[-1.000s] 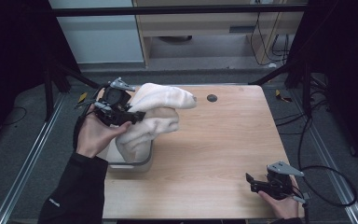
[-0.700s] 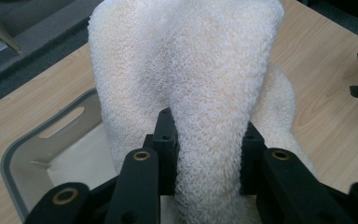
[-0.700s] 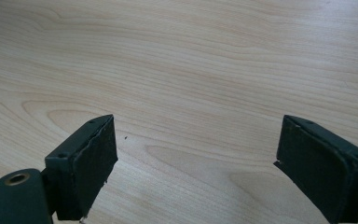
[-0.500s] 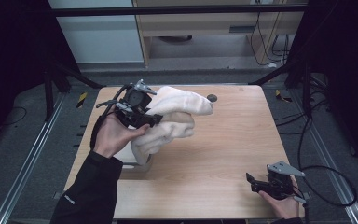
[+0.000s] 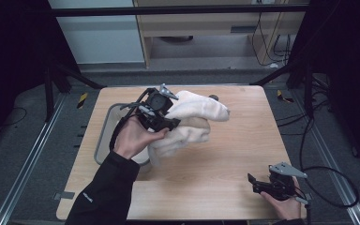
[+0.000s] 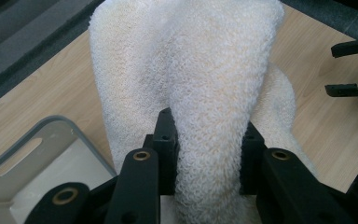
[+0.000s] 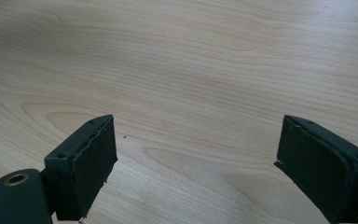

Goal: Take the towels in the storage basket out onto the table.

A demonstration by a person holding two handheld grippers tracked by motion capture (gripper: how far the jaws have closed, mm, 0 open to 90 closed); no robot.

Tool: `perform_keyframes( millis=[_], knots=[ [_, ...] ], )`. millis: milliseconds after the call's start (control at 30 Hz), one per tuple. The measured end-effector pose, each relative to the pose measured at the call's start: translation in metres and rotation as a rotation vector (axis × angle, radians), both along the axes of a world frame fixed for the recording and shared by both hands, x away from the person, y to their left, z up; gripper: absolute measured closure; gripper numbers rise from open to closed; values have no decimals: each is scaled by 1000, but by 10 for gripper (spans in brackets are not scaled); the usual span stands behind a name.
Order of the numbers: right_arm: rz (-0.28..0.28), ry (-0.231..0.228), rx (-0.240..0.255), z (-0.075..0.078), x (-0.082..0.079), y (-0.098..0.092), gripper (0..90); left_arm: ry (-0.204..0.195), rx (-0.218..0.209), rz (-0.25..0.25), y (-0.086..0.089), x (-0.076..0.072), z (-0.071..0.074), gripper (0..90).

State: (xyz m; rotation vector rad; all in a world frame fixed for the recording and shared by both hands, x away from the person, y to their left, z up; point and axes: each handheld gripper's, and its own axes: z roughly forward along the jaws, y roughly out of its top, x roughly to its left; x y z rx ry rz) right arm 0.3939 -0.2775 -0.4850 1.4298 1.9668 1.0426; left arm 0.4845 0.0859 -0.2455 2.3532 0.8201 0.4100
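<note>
Two tongs: left tongs (image 5: pixel 168 123) clamping towel (image 5: pixel 192 123) mid-fold, keeping it hanging clear of bin (image 5: pixel 104 136); right tongs (image 5: pixel 258 183) idling wide open, empty, over desk (image 5: pixel 234 150).

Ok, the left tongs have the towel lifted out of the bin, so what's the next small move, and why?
Probably carry the towel a bit further over the bare table and lower it there. The left tongs are clamped on a thick fold, most of it hangs above the wood beside the grey bin, and the right tongs wait open at the near edge.
</note>
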Motion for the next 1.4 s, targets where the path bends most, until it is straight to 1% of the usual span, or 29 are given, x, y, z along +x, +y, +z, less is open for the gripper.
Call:
perform_keyframes(
  millis=[133,267,400,633,733,767,967,1100,1133,1200,1400],
  knots=[
    [0,-1,-1,0,0,0,117,5,6,-11,-11,2,-5,683],
    [2,-2,-5,0,0,0,117,12,6,-15,-16,5,-9,683],
    [3,-2,-5,-1,0,0,117,17,6,-29,-24,9,-17,683],
    [5,-3,-9,-1,0,0,117,23,11,-39,-34,12,-26,682],
    [8,-6,-18,-2,1,0,117,33,7,-46,-39,14,-34,682],
    [8,-6,-18,-2,1,0,117,33,7,-46,-39,14,-34,682],
    [9,-11,-23,-2,1,0,117,40,10,-56,-48,19,-46,682],
    [9,-6,-24,-2,1,0,117,49,9,-62,-54,21,-53,681],
    [9,0,-18,-2,1,1,117,48,9,-65,-56,21,-55,681],
    [9,-1,-21,-2,1,1,117,48,12,-69,-59,22,-59,681],
    [10,-5,-29,-2,1,0,117,56,8,-80,-66,24,-73,681]
  ],
)
